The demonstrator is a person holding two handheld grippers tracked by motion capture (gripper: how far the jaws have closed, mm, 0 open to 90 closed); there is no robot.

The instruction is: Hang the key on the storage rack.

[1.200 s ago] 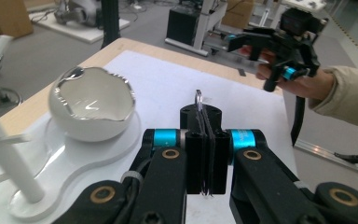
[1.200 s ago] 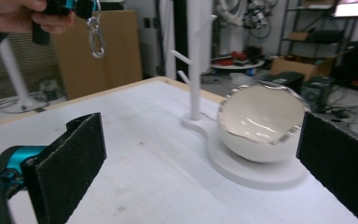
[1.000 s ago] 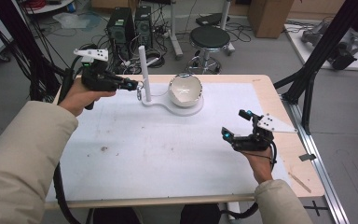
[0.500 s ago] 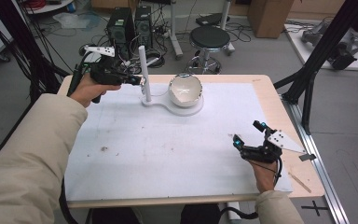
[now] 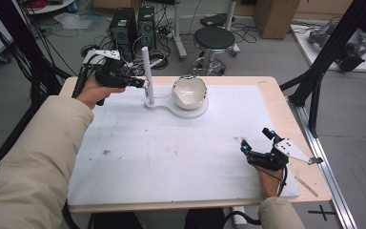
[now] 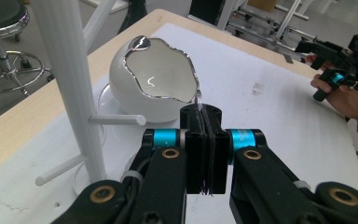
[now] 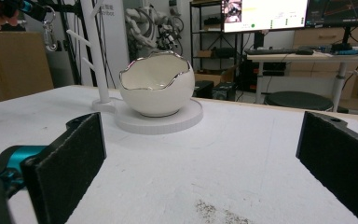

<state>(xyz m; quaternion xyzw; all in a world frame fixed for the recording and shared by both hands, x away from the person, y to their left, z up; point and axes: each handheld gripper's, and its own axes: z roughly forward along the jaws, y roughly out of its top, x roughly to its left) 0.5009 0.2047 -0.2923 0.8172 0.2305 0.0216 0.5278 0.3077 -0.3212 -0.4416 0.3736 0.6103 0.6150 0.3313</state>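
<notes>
Metal ring [image 7: 50, 33] | light, thin, slippery | left gripper [image 6: 204, 114] clenched on its edge, peg [image 6: 116, 120] ahead-left | right gripper [image 7: 200, 154] released

Wooden tabletop [image 5: 271, 90], light edge showing round a white mat [image 5: 171, 157] that covers most of it. On the mat toward 12 o'clock — a white stand base [image 5: 178, 109], flat, with an upright white post [image 5: 147, 71] at its 9 o'clock end and a white egg-shaped bowl [image 5: 189, 91] with silver rim on the round end. Dark scuff specks [image 5: 106, 152] on the mat near 8 o'clock — more faint ones mid-mat.
</notes>
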